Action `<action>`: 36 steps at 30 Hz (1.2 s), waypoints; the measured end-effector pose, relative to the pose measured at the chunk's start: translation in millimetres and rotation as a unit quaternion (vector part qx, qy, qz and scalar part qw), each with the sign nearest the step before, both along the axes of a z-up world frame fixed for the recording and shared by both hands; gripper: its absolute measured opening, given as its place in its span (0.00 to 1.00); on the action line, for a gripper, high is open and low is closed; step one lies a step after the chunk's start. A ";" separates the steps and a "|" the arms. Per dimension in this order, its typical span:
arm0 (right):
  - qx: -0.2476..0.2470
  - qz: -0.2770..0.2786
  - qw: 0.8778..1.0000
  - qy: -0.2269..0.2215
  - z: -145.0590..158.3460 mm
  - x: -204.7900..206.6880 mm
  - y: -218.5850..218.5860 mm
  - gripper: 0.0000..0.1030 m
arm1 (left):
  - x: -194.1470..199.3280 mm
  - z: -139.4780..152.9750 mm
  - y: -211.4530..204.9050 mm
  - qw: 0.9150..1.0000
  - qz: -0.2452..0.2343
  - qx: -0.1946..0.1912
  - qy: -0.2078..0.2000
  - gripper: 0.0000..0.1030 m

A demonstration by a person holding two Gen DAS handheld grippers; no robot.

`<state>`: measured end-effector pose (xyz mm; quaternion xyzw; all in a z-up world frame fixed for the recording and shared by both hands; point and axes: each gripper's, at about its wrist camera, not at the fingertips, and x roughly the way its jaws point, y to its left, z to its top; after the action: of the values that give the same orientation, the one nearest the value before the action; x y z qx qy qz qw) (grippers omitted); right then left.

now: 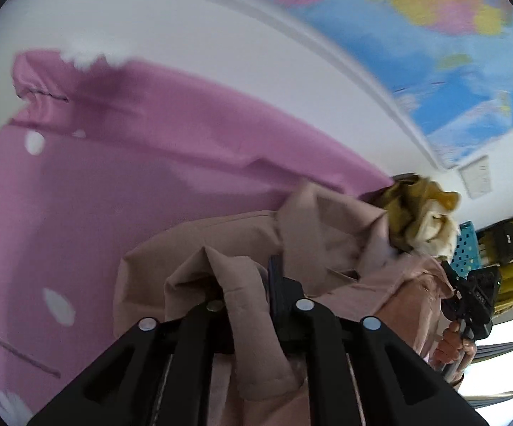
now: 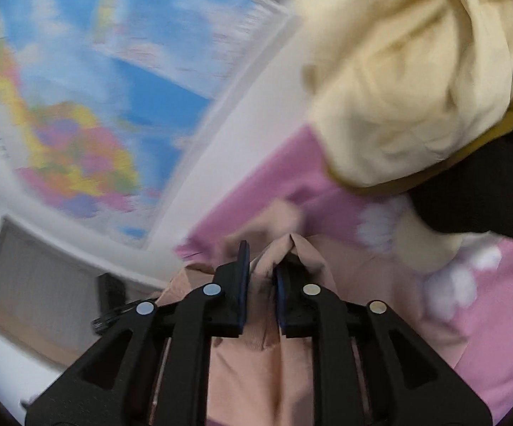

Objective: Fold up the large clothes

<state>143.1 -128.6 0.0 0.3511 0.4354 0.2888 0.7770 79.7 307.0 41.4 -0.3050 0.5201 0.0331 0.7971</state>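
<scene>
We hold the beige garment [image 1: 242,245] over the pink bed sheet [image 1: 79,195]; our left gripper [image 1: 247,294] pinches a fold; our right gripper [image 2: 260,269] stands slightly parted around 1 edge; that loose hold could drop it and spoil the fold.

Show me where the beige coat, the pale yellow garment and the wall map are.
beige coat [image 1: 331,223]: left wrist view, its collar.
pale yellow garment [image 2: 398,106]: right wrist view, middle of the bundle.
wall map [image 2: 121,81]: right wrist view, blue sea area.

Bedroom: pink bedsheet [image 1: 114,177], wall map [image 2: 97,106]
</scene>
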 end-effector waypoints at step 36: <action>-0.286 0.190 0.921 -0.182 17.2 -10.6 204.1 0.13 | -76.1 -21.9 -7.2 0.983 -0.043 0.171 -0.054 0.62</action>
<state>132.5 75.5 17.2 -0.0339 0.4090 0.3533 0.8407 3.6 299.8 19.5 -0.1430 0.4754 0.0706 0.8652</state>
